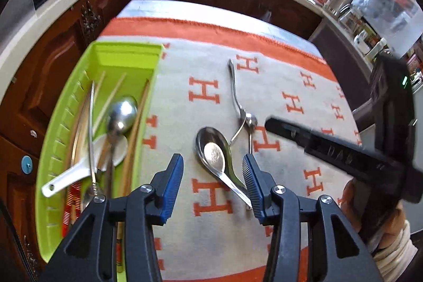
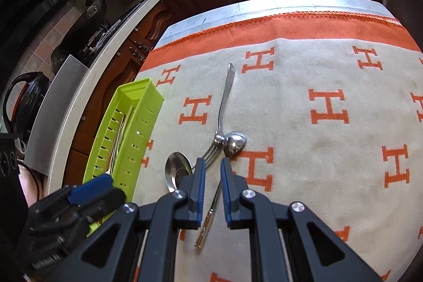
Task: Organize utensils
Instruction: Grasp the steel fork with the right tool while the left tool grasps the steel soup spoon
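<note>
Bench [image 2: 330, 25] carried a cream cloth [image 1: 211, 65] w/ orange H marks & orange border. Lime-green tray [image 1: 53, 149] sat along the cloth's left edge, already loaded: chopsticks [image 1: 137, 118], a white ceramic spoon [image 1: 79, 171], a steel spoon [image 1: 123, 111] bowl-down on top, plus other metal pieces too jumbled to tell apart. Right of the tray, on the cloth: a wide steel soup spoon [image 1: 214, 152], bowl toward far side, handle running near-right; a fork [image 2: 224, 102] lying w/ handle to the far side, tines near; a small spoon [image 2: 235, 142] w/ bowl touching the fork's neck, its thin gold-tipped handle coming near. Left tool [image 1: 212, 171] was released, jaws apart, nothing betw. them; it hung above the soup spoon, whose handle passed just by the right pad. Right tool [image 2: 212, 176] was nearly clenched, narrow gap, above the small spoon's handle; can't tell if pads pressed on it. A hand w/ cream sleeve [image 1: 394, 242] showed at the right edge of the left view.
</note>
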A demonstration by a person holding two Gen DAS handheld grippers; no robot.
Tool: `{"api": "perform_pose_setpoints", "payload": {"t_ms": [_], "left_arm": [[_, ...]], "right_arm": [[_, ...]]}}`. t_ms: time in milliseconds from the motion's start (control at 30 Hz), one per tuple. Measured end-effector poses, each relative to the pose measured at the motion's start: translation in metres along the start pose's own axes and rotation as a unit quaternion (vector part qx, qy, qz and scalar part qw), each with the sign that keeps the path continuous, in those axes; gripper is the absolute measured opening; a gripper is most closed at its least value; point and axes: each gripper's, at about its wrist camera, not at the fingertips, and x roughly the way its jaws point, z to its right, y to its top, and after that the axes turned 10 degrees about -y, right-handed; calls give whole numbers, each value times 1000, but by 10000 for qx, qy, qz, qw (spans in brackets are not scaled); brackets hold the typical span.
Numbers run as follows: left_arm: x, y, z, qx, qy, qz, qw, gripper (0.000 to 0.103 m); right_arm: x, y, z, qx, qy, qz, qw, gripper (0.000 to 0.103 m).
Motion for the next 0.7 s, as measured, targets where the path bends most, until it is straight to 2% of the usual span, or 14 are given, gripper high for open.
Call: {"api": "perform_pose_setpoints", "payload": {"t_ms": [100,167,233,433,533,700], "left_arm": [[19,-3,-1,-152,59,-171,9997,46],[28,-5,-3,-203,107,-229,9995,56],[35,-8,-5,-237,191,-248,9992,60],[41,-8,-3,-116,393,-162,9990,62],[44,-7,-1,0,498,-153,9986,62],[51,-7,6,210,741,-150,9969,63]], "right_arm": [[8,14,-6,-80,-12,-44,10000,12],[19,23,-11,-188,-82,-119,9997,12],[32,30,-16,-316,-232,-211,9990,12],[66,34,-24,-734,-595,-487,9943,11],[64,33,-22,-790,-687,-414,9936,4],[54,27,-3,-598,-441,-437,9963,3]]}}
